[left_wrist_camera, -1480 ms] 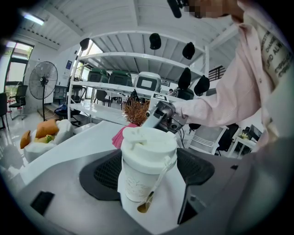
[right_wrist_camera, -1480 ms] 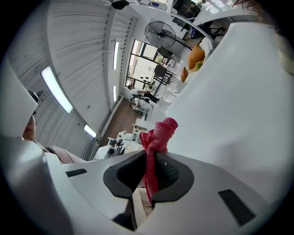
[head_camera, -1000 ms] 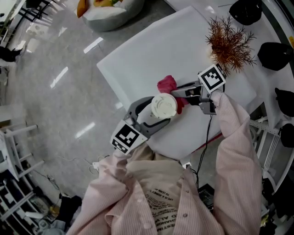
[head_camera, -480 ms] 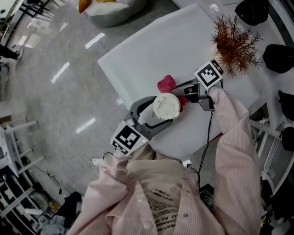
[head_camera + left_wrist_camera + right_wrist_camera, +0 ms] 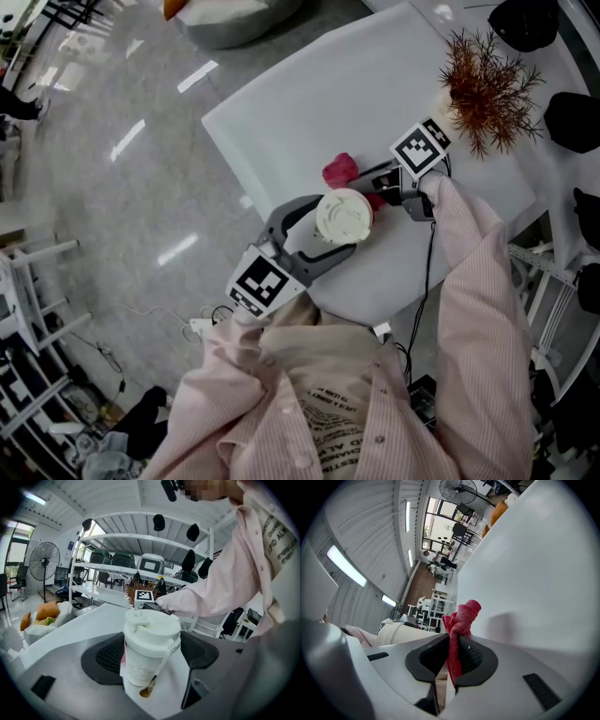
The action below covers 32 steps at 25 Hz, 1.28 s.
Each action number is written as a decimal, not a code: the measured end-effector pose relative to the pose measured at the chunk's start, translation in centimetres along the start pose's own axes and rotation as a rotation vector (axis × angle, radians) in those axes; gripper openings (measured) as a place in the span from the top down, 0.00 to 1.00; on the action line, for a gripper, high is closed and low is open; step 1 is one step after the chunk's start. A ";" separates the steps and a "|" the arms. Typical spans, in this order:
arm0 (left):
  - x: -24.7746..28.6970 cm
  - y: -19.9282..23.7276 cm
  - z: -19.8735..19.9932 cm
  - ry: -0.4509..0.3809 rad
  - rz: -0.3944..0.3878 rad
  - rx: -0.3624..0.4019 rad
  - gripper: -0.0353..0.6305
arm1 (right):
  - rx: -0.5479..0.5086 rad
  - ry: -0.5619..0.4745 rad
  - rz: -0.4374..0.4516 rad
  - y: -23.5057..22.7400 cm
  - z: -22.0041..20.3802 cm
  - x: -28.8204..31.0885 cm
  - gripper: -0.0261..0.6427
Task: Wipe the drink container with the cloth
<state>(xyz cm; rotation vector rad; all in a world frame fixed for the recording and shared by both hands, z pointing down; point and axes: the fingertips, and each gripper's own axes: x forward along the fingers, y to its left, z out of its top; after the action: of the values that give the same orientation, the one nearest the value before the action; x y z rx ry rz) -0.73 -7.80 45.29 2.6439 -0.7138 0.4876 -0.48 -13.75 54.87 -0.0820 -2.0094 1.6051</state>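
Note:
A white paper drink cup [image 5: 344, 216] with a white lid stands upright between the jaws of my left gripper [image 5: 314, 230], near the table's front edge. In the left gripper view the cup [image 5: 149, 648] fills the gap between both black pads, and a tag on a string hangs down its side. My right gripper [image 5: 382, 190] is shut on a red cloth [image 5: 340, 172], which bunches up just behind the cup. In the right gripper view the cloth [image 5: 461, 619] is pinched between the closed pads, with the cup [image 5: 401, 632] to its left.
The white table [image 5: 309, 103] drops off to shiny grey floor on the left and front. A dried reddish-brown plant [image 5: 487, 84] stands at the table's far right. Black round objects [image 5: 525, 23] hang beyond it. A grey beanbag [image 5: 230, 19] lies on the floor.
The right gripper with the red cloth has shifted slightly left, closer to the cup. The left gripper and the cup have barely moved.

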 end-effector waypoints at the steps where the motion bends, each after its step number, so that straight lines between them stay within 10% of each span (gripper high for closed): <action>1: 0.0 0.0 0.0 0.000 0.000 0.000 0.39 | 0.001 0.000 -0.004 -0.2 0.0 0.1 0.90; 24: 0.1 0.2 -0.2 -0.008 0.019 -0.001 0.39 | -0.033 -0.029 -0.173 -3.3 -0.1 1.6 0.90; 32: -0.4 -0.1 -0.5 -0.012 0.035 0.021 0.39 | -0.256 -0.205 -0.309 -1.5 1.3 -0.7 0.90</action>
<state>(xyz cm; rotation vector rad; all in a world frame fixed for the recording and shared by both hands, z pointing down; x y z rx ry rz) -1.17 -7.34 45.56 2.6604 -0.7641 0.4920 -0.07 -15.60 55.83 0.2945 -2.2458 1.1999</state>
